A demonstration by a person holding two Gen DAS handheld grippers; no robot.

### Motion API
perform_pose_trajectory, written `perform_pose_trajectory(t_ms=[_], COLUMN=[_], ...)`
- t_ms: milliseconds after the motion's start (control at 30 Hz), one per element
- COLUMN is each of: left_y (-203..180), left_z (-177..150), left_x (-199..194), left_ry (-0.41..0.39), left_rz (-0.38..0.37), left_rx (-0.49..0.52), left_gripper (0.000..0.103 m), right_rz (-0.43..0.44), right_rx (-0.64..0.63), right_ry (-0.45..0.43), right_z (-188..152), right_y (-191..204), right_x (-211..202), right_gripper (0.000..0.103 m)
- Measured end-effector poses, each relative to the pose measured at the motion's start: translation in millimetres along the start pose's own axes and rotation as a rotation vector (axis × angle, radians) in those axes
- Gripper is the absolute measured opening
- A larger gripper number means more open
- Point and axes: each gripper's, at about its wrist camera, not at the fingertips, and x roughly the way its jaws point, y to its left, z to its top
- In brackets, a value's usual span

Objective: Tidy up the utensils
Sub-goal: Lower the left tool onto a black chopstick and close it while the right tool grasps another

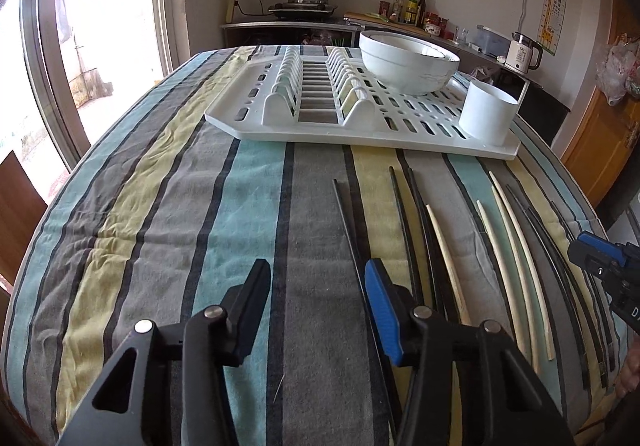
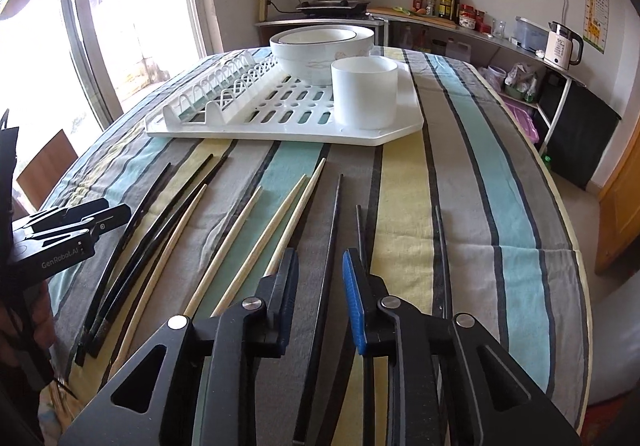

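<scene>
Left wrist view: the left gripper (image 1: pixel 318 286) was held over the striped cloth (image 1: pixel 160 206) of the desk, its fingers (image 1: pixel 256 298) spread apart with nothing between them. A black chopstick (image 1: pixel 348 222) was laid just beside the blue finger. Pale chopsticks (image 1: pixel 516 246) and further black ones were laid in a row to the right. A white rack (image 1: pixel 248 126) was set beyond them, with a bowl (image 1: pixel 408 62) and a cup (image 1: pixel 486 112) carried on it.

Right wrist view: the right gripper (image 2: pixel 320 274) was held above the chopstick row, fingers (image 2: pixel 354 294) parted and empty, a black chopstick (image 2: pixel 334 222) seen in the gap. The left gripper (image 2: pixel 76 222) was seen at the left edge.
</scene>
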Motion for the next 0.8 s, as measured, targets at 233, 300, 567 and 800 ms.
perform_pose_trajectory(t_ms=[233, 300, 567, 800], left_y=[0.4, -0.9, -15.5, -29.8], left_z=[6.3, 9.2, 19.4, 23.4], left_x=[8.4, 10.4, 20.4, 25.3], left_ry=[0.032, 0.039, 0.064, 0.073], left_rz=[-0.03, -0.032, 0.002, 0.022], left_rx=[-0.006, -0.002, 0.059, 0.123], left_gripper=[0.048, 0.044, 0.034, 0.021], right_rz=[0.01, 0.013, 0.014, -0.018], right_rx=[0.004, 0.009, 0.007, -0.043], right_ry=[0.077, 0.088, 0.117, 0.133], right_z=[13.1, 15.5, 27.3, 34.1], right_y=[-6.7, -8.3, -12.0, -4.8], right_x=[26.3, 31.3, 44.3, 50.2], right_gripper=[0.017, 0.016, 0.015, 0.011])
